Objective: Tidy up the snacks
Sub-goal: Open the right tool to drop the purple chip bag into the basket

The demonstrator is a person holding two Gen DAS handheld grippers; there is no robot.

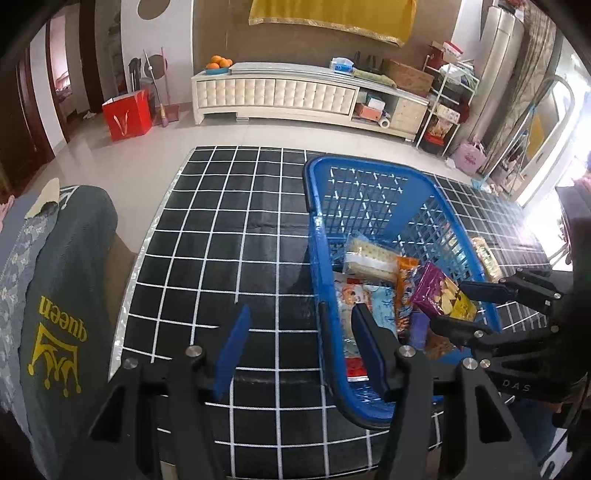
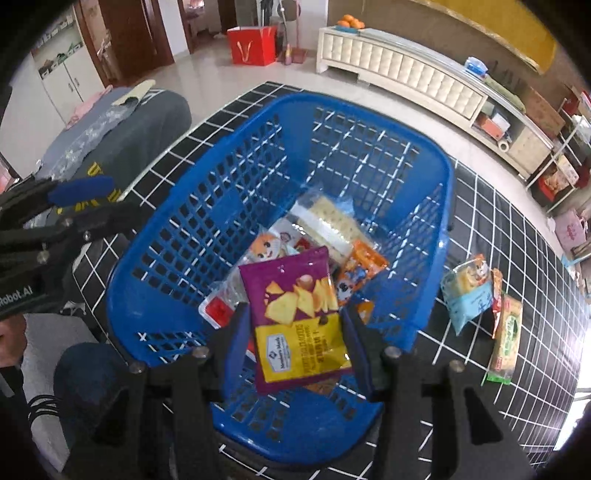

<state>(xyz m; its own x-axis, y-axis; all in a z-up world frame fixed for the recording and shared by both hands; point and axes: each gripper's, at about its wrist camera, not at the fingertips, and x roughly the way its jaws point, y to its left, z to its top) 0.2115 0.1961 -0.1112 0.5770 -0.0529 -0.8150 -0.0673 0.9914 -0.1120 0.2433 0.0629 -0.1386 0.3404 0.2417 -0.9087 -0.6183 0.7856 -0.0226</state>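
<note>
Fingers [image 2: 236, 343] of our right gripper [image 2: 295, 345] clamp a purple-and-yellow chip packet [image 2: 295, 314] at both side edges, holding it over the blue mesh basket [image 2: 177, 243] in the centre of the right wrist view. Our left gripper [image 1: 299, 350] stands with its jaws apart and nothing between them, one blue pad over the checked cover and the other just inside the basket's near rim, at the lower middle of the left wrist view. Inside the basket we see a clear pack of crackers [image 2: 328, 221], an orange packet [image 2: 364, 266] and several cartoon-printed packets. At the right of the right wrist view, three more snacks lie on the cover outside the basket: a light blue packet [image 2: 467, 295], a red-edged one partly hidden, and a green-and-tan biscuit pack [image 2: 508, 336]. We work on a black cover with a white grid [image 1: 221, 229] that fills the middle of both views. Folded clothes, the top one printed "queen" [image 1: 59, 332], sit at the left edge of the left wrist view. Beyond lies pale tiled floor [image 1: 147, 151], a long cream cabinet [image 1: 277, 96] with a bowl of oranges [image 1: 218, 64] at the upper centre, a red gift bag [image 1: 127, 114] at the upper left, and yellow cloth [image 1: 332, 14] hanging on the wall at the top.
</note>
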